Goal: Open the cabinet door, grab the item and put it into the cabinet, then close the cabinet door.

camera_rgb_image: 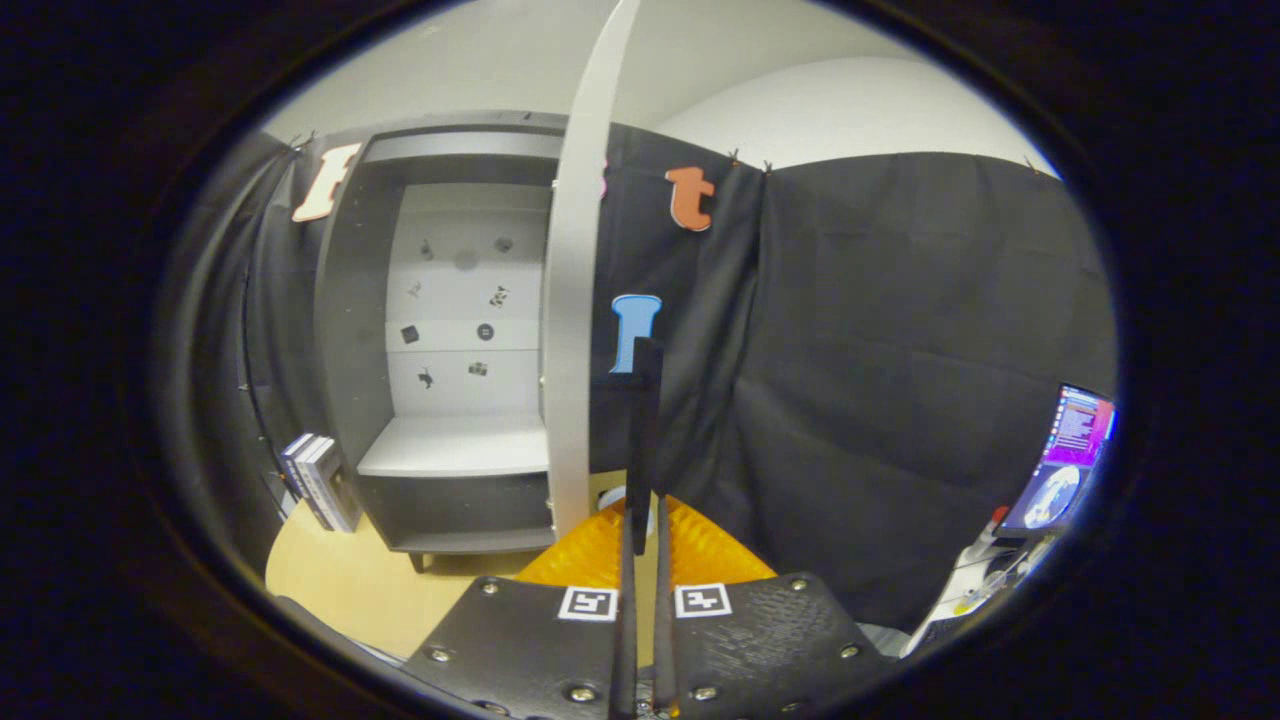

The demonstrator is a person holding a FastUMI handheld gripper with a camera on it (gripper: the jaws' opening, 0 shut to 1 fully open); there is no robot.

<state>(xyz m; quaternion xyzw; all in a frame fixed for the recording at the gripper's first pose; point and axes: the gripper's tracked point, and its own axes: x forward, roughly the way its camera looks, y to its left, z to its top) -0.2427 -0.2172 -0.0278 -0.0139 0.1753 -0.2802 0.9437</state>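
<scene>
Gripping ribbed orange plastic item [600,550], lower centre; grey cabinet door [575,300] standing open.
Gripper [643,420] fingers nearly closed, pinching it; seeming light, stiff, ridged — holding by rim.

One cabinet [440,340] stands with one open door [572,330]. Two books [318,480] lean beside it. One orange item [600,555] lies beyond the gripper's [645,400] two nearly closed fingers.

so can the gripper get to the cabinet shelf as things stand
Probably yes: the cabinet door stands open edge-on, leaving the shelf bare ahead-left. The gripper, fingers nearly closed, holds nothing, with the orange item below.

Books [318,480] stand left of the cabinet [440,330].
</scene>
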